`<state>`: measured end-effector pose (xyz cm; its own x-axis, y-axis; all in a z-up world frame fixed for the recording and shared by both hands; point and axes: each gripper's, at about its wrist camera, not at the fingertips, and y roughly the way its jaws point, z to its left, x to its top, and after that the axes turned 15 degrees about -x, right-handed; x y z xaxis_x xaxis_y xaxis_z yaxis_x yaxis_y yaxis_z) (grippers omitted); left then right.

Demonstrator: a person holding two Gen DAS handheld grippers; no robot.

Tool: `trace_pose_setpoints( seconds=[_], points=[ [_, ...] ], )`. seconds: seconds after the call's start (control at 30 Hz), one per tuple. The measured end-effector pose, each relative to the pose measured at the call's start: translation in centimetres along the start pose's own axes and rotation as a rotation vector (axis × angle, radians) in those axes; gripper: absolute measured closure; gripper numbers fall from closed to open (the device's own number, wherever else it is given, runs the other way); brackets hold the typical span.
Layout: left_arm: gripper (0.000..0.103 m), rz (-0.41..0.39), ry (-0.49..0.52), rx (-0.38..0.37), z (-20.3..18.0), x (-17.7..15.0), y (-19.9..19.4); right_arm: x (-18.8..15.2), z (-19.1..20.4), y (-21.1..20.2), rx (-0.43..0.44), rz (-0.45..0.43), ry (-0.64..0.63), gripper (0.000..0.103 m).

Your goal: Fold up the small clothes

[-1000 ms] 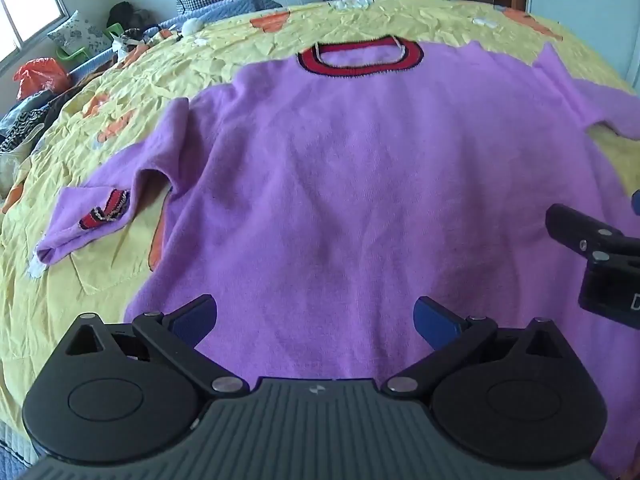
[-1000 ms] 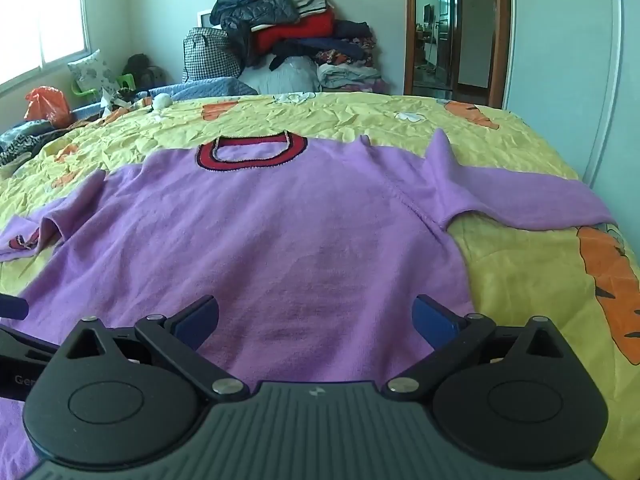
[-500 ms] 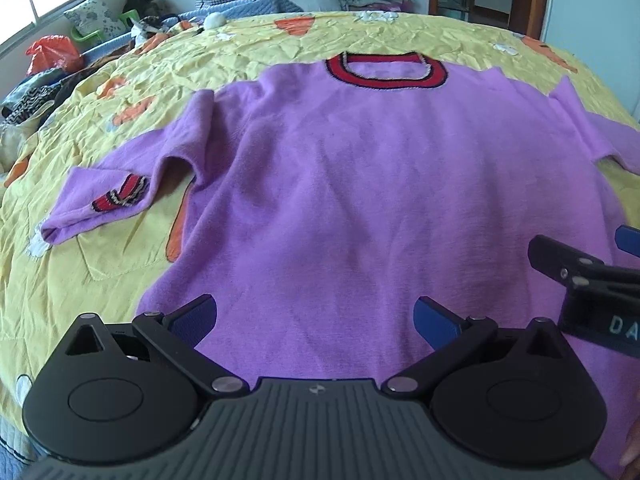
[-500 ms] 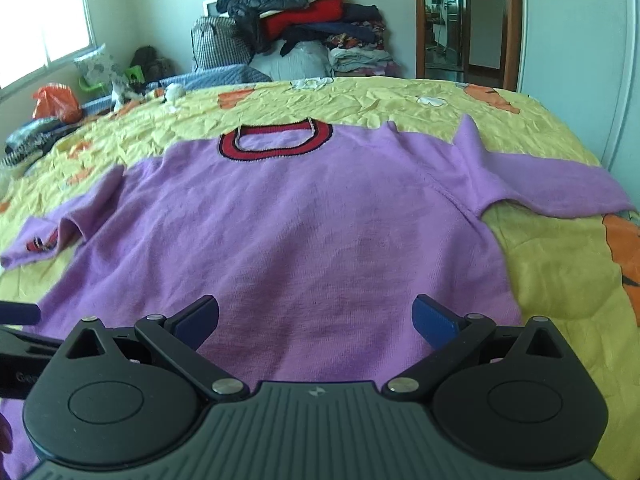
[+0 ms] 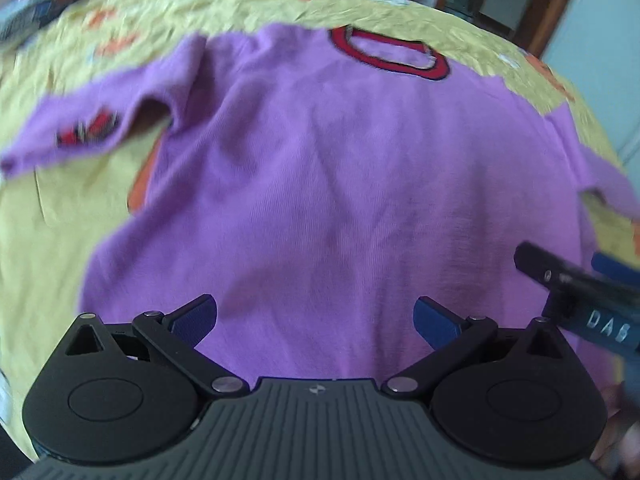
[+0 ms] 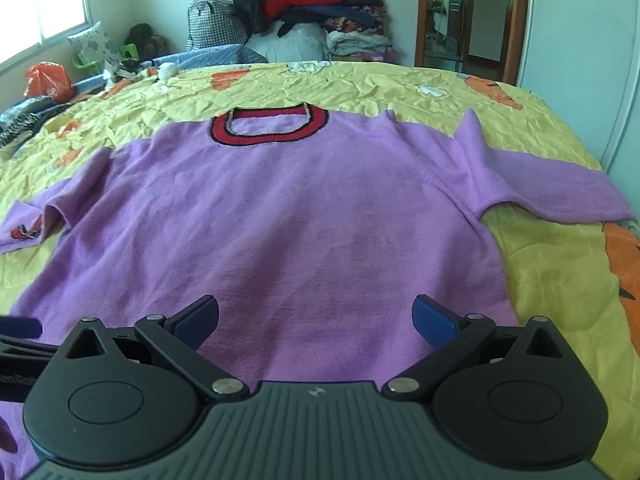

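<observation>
Sweater flat beneath spread claws

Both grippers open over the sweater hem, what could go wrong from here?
1. The purple sweater is two layers; an open right gripper may pinch only the top one.
2. The left sleeve is already bunched and could fold in crooked.
3. The wrinkled yellow bedspread might get pinched too.

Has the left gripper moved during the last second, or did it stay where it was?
Yes. In the left wrist view the sweater is blurred, and its red collar has shifted right and tilted, so the left gripper has turned towards the left sleeve.
</observation>
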<state>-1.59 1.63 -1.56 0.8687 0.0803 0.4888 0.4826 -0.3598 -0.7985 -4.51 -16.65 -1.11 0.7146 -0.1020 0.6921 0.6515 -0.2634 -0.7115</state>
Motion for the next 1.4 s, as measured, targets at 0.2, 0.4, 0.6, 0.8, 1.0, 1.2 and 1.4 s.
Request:
trace_pose_setpoints(
  seconds=[0.2, 0.4, 0.6, 0.8, 1.0, 1.2, 1.4],
  points=[
    [0.000, -0.008, -0.041, -0.045, 0.5, -0.3, -0.1, -0.2, -0.3, 0.2, 0.000, 0.010, 0.003, 0.000],
    [0.000, 0.040, 0.047, 0.045, -0.7, -0.4, 0.5, -0.2, -0.4, 0.5, -0.036, 0.011, -0.008, 0.000],
    [0.000, 0.028, 0.000, -0.001, -0.1, -0.4, 0.7, 0.0, -0.9, 0.5, -0.043, 0.010, -0.003, 0.000],
    [0.000, 0.000, 0.017, -0.018, -0.9, -0.3, 0.6, 0.0, -1.3, 0.5, -0.051, 0.010, 0.002, 0.000],
    [0.000, 0.016, 0.042, -0.004, -1.5, 0.0, 0.8, -0.1, -1.5, 0.6, -0.049, 0.012, 0.000, 0.000],
    [0.000, 0.024, 0.057, 0.008, -1.7, 0.1, 0.9, -0.1, -1.6, 0.4, -0.046, 0.008, 0.006, 0.000],
    [0.000, 0.028, 0.059, 0.016, -1.8, 0.1, 0.8, -0.2, -1.6, 0.2, -0.031, 0.002, 0.003, 0.000]
  ],
)
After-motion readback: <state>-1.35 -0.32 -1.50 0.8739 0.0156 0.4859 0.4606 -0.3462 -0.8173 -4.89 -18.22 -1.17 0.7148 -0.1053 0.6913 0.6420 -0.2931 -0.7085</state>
